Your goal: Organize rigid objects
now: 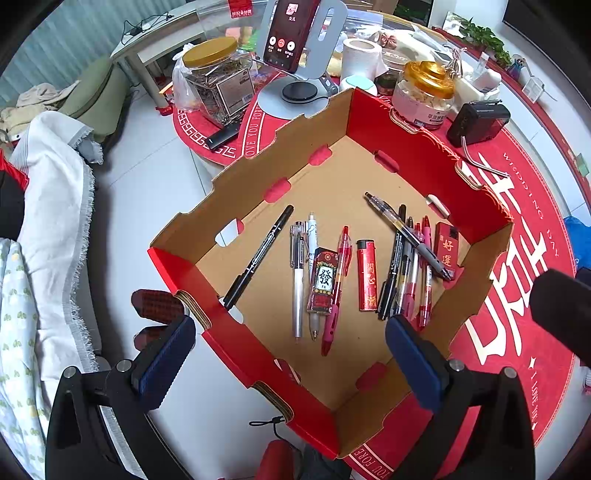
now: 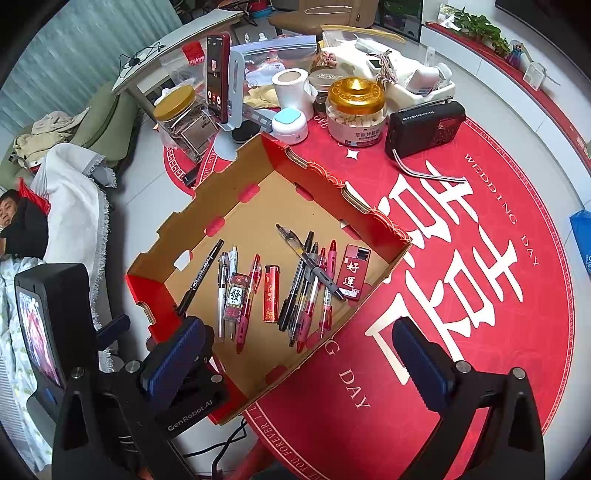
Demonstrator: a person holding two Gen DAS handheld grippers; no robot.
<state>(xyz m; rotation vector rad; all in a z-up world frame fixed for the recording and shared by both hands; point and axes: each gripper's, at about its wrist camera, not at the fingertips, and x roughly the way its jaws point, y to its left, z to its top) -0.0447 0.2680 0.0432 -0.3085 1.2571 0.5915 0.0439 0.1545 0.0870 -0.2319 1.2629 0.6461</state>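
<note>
A shallow red cardboard box (image 1: 413,136) (image 2: 373,232) sits on the round red table. Inside lie a black marker (image 1: 258,256) (image 2: 199,277), several pens (image 1: 406,266) (image 2: 306,291), a red lighter (image 1: 366,275) (image 2: 271,293), a red "好運" case (image 1: 446,246) (image 2: 352,273) and a mahjong-tile charm (image 1: 324,282) (image 2: 233,297). My left gripper (image 1: 290,354) is open and empty above the box's near edge. My right gripper (image 2: 299,365) is open and empty over the box's near right corner. The left gripper's body (image 2: 192,391) shows in the right wrist view.
Behind the box stand a phone on a stand (image 1: 291,33) (image 2: 218,74), two gold-lidded jars (image 1: 424,94) (image 2: 356,110), a tape roll (image 2: 291,92), a black radio (image 1: 476,122) (image 2: 424,129). A person lies on a bed at left (image 2: 11,214).
</note>
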